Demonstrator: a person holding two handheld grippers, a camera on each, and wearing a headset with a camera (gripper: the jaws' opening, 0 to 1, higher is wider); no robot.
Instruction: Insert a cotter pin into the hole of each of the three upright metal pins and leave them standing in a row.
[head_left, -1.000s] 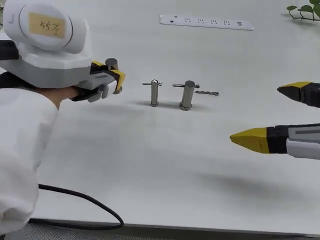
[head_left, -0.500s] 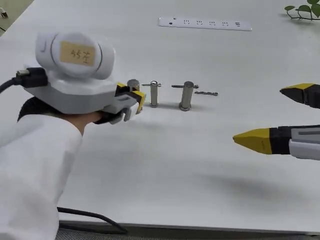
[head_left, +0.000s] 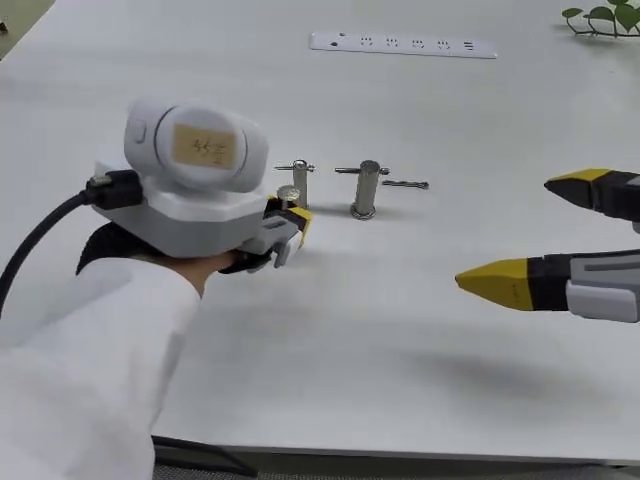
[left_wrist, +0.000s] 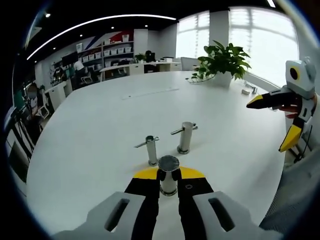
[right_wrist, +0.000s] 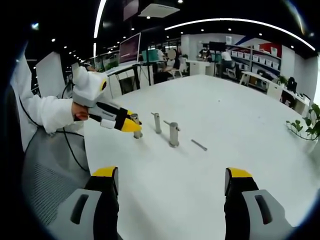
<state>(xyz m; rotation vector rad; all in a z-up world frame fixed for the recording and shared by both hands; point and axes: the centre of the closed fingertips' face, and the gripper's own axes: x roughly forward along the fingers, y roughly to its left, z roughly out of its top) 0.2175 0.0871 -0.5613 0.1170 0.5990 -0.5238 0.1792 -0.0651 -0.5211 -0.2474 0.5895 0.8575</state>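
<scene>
**Third metal pin (left_wrist: 168, 172) clamped in your left gripper (head_left: 290, 222), two more standing**

Your left fingers are closed on the shaft of the third metal pin and hold it upright below its flat head. Its foot is hidden, so I cannot tell whether it touches the bench (head_left: 350, 340). Just beside it to the right stands the slim metal pin (head_left: 299, 184), with the first cotter pin (head_left: 290, 167) through the hole near its top. Next along, a little apart, the thick metal pin (head_left: 366, 190) stands upright, crossed near its top by the second cotter pin (head_left: 352, 171). Right of that, the loose cotter pin (head_left: 405, 184) lies flat on the bench near the thick pin's foot. Farthest right, your right gripper (head_left: 503, 234) hangs over the bench, well apart from the row. Its fingers are spread wide and grip nothing.
</scene>
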